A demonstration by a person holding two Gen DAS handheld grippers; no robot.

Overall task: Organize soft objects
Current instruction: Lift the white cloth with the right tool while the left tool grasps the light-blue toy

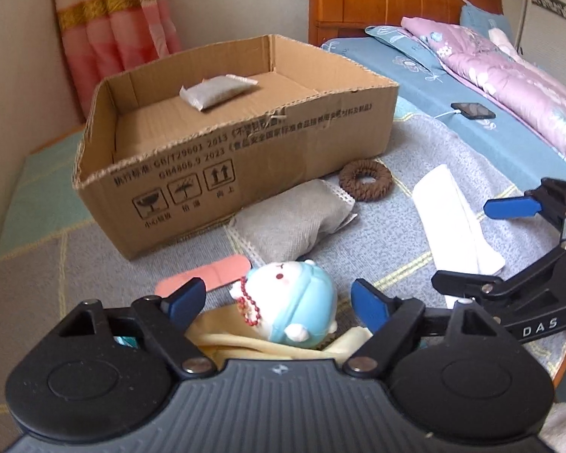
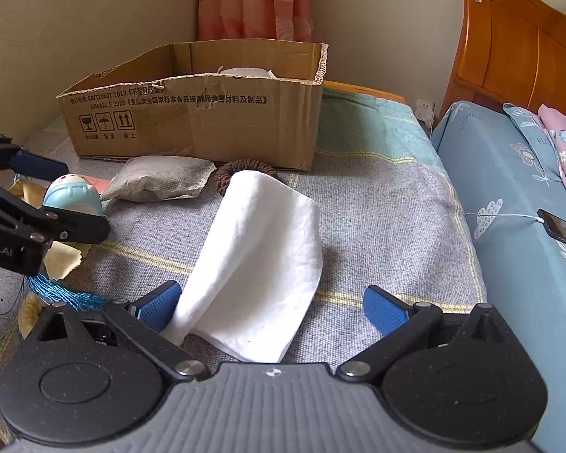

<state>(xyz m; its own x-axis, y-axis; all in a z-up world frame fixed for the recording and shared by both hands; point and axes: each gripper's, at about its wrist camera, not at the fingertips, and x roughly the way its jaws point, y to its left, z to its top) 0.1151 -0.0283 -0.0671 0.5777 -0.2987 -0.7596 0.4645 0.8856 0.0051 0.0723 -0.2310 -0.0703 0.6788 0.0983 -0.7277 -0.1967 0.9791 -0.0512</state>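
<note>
The cardboard box (image 1: 241, 143) stands at the far left of the blanket-covered table (image 2: 377, 204), open-topped, one small pouch (image 1: 217, 92) inside. The left tongs (image 1: 279, 300) straddle the blue-and-white plush toy (image 1: 294, 302), pads apart from it. The right tongs (image 2: 271, 307) gape around the white folded cloth's (image 2: 260, 256) near end. A grey pouch (image 1: 294, 222), brown ring (image 1: 366, 179) and pink strip (image 1: 207, 277) crowd the box's near wall. Bare blanket lies right, toward the bed (image 2: 517, 204).
</note>
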